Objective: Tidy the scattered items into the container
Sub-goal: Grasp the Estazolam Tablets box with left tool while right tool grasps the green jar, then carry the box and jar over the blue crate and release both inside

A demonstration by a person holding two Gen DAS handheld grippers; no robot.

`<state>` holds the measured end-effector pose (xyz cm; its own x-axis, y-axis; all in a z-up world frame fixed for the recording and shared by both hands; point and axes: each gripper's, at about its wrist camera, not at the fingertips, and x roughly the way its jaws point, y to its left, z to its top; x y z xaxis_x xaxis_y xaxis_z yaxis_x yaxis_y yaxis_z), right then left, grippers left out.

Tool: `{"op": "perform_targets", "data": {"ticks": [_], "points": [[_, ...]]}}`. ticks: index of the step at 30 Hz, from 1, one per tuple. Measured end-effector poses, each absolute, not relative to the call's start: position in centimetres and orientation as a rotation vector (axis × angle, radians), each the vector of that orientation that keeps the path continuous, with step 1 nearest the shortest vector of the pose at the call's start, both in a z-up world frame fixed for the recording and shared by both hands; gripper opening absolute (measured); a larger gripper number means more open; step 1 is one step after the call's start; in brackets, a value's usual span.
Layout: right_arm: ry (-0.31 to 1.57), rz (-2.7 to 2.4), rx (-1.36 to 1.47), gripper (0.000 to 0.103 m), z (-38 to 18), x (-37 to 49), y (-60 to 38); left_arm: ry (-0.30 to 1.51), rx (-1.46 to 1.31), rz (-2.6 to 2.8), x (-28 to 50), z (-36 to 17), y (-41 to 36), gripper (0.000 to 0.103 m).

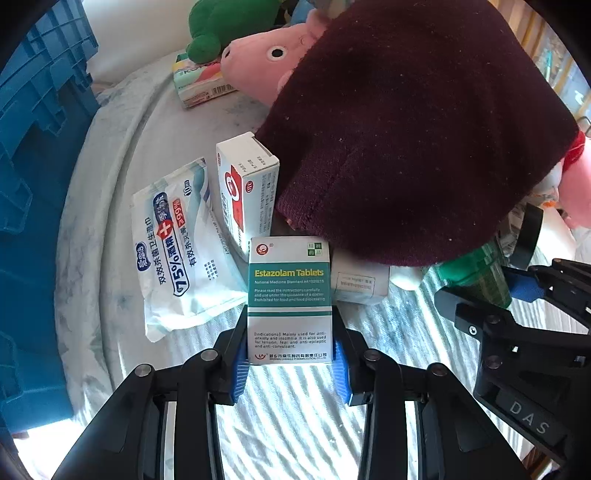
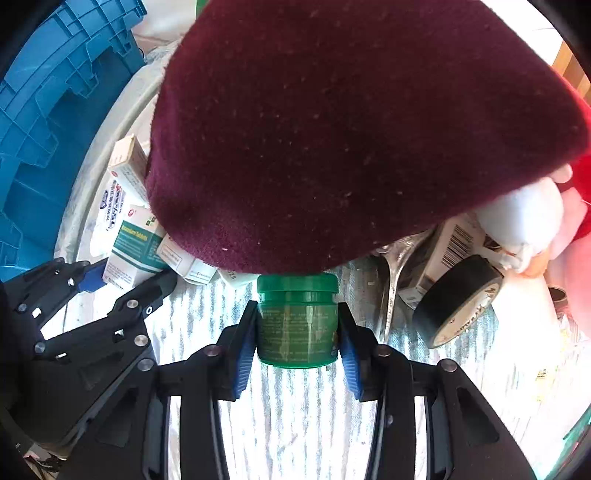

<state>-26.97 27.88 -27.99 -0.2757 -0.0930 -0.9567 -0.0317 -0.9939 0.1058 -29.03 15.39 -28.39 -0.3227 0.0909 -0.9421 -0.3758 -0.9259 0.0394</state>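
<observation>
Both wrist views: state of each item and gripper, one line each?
Estazolam box: upright, closed, clamped between the pads.
Left gripper: shut on the box.
Green jar: upright, lid on, clamped.
Right gripper: shut on the jar.
Maroon beanie: draped over the pile.
Wipes pack: flat, sealed.
Red-and-white box: closed, leaning.
Black tape roll: tilted on edge.
Blue crate: beside the pile.

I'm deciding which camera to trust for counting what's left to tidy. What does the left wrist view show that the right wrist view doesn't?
Only the left wrist view: the pink plush toy's face, a green plush, the wet-wipes pack.
Only the right wrist view: the black tape roll, a metal spoon.
Both: the maroon hat, blue crate, the Estazolam box between the left gripper's pads, the green jar between the right gripper's.
</observation>
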Motion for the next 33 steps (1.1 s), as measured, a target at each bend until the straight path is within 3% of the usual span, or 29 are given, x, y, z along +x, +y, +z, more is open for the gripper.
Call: {"op": "perform_targets", "data": {"ticks": [13, 26, 33], "points": [[-0.132, -2.606, 1.627, 0.04, -20.8, -24.2, 27.9, 0.321, -1.442, 2.442, -26.0, -22.0, 14.1, 0.036], [0.08, -2.762, 1.122, 0.04, -4.0, -22.9, 23.0, 0.207, -0.981, 2.74, -23.6, -5.5, 11.0, 0.036], [0.18, -2.725, 0.896, 0.04, 3.0, -24.4, 16.6, 0.154, -0.872, 2.902, -22.7, 1.3, 5.2, 0.036]]}}
